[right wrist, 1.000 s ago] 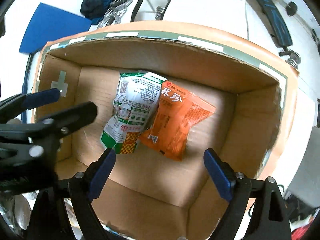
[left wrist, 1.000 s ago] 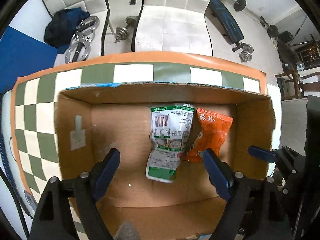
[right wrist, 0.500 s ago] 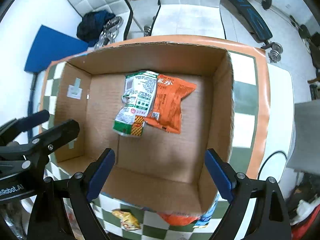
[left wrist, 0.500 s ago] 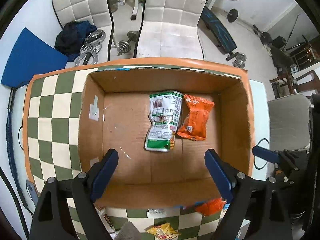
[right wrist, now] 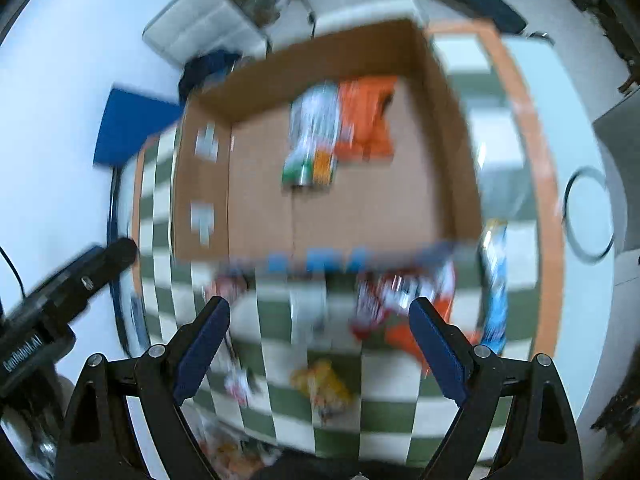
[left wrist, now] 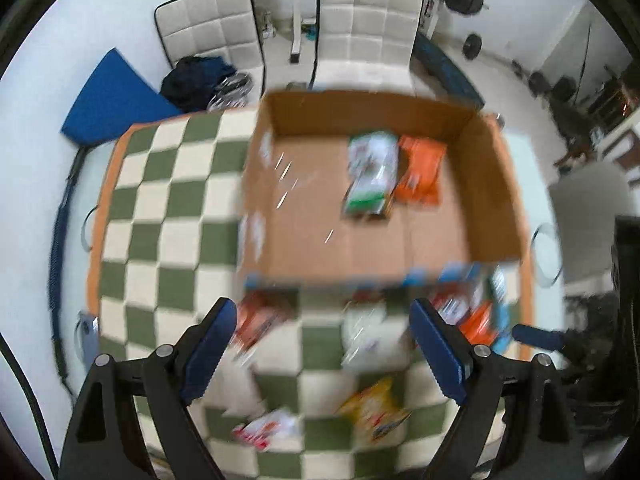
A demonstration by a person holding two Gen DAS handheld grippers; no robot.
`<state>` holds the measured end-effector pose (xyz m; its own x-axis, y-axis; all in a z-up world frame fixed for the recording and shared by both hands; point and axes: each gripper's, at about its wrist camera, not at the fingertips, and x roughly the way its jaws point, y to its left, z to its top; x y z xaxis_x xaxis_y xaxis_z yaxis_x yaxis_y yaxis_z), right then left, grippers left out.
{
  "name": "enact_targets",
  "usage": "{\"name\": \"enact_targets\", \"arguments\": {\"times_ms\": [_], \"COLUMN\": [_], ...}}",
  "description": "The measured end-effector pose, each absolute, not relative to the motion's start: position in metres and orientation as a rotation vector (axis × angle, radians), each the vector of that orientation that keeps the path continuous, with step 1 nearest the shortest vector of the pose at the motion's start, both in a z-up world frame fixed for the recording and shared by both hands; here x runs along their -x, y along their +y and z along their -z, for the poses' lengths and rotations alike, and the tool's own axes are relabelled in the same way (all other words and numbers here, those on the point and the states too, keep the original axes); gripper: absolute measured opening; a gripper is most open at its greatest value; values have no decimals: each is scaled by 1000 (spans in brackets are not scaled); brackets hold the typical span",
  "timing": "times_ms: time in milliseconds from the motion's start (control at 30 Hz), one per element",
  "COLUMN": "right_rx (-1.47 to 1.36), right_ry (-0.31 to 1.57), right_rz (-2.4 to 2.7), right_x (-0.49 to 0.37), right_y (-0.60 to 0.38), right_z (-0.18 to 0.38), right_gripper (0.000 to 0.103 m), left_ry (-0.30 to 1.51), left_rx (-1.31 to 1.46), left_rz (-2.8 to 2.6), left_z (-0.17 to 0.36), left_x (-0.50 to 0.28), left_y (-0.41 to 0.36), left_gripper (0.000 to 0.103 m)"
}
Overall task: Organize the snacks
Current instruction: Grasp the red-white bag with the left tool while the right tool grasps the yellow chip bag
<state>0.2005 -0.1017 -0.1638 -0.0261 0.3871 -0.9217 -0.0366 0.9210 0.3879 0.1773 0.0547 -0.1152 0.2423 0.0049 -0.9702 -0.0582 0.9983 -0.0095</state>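
An open cardboard box point(left wrist: 496, 184) point(right wrist: 256, 64) stands on the checkered cloth. On its floor lie a green-and-white snack bag point(left wrist: 370, 172) point(right wrist: 314, 136) and an orange bag point(left wrist: 420, 170) point(right wrist: 366, 118), side by side. Loose snacks lie on the cloth in front of the box: a yellow bag point(left wrist: 374, 404) point(right wrist: 322, 384), a red-and-white one point(left wrist: 266, 428), a red one point(left wrist: 260, 318) and a red, orange and blue pile point(left wrist: 470, 308) point(right wrist: 404, 300). My left gripper point(left wrist: 324, 344) and right gripper point(right wrist: 320, 340) hang open above these snacks, with nothing between the fingers. Both views are blurred.
The green-and-cream checkered cloth point(left wrist: 160, 216) has an orange border. Beyond the table stand two white padded chairs point(left wrist: 364, 28), a blue mat point(left wrist: 108, 100), dark clothing and weights on the floor. The left gripper's body point(right wrist: 60, 292) shows at the left of the right wrist view.
Both grippers have drawn back and up, out of the box, to above the cloth in front of it. The loose snacks have come into view. The two bags inside have not moved.
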Motion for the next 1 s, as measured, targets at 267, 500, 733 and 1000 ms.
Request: {"name": "enact_targets", "arguments": {"times_ms": [267, 500, 733, 1000], "right_rx": [-99, 29, 136, 251], "right_ry": [1740, 1796, 1827, 1851], "right_rz": [-459, -473, -467, -445], "right_x": [-106, -78, -71, -65], "right_y": [-49, -20, -2, 15], "right_z": [234, 279, 311, 340], "right_gripper": [93, 93, 93, 93], "left_ry": [1542, 1670, 1736, 1808], "left_rx": [-133, -260, -344, -164], "left_rz": [-34, -18, 44, 2], "left_z": [214, 288, 323, 339], "left_x": [-71, -35, -36, -41], "left_y": [87, 97, 85, 91], "left_gripper": [88, 88, 73, 31]}}
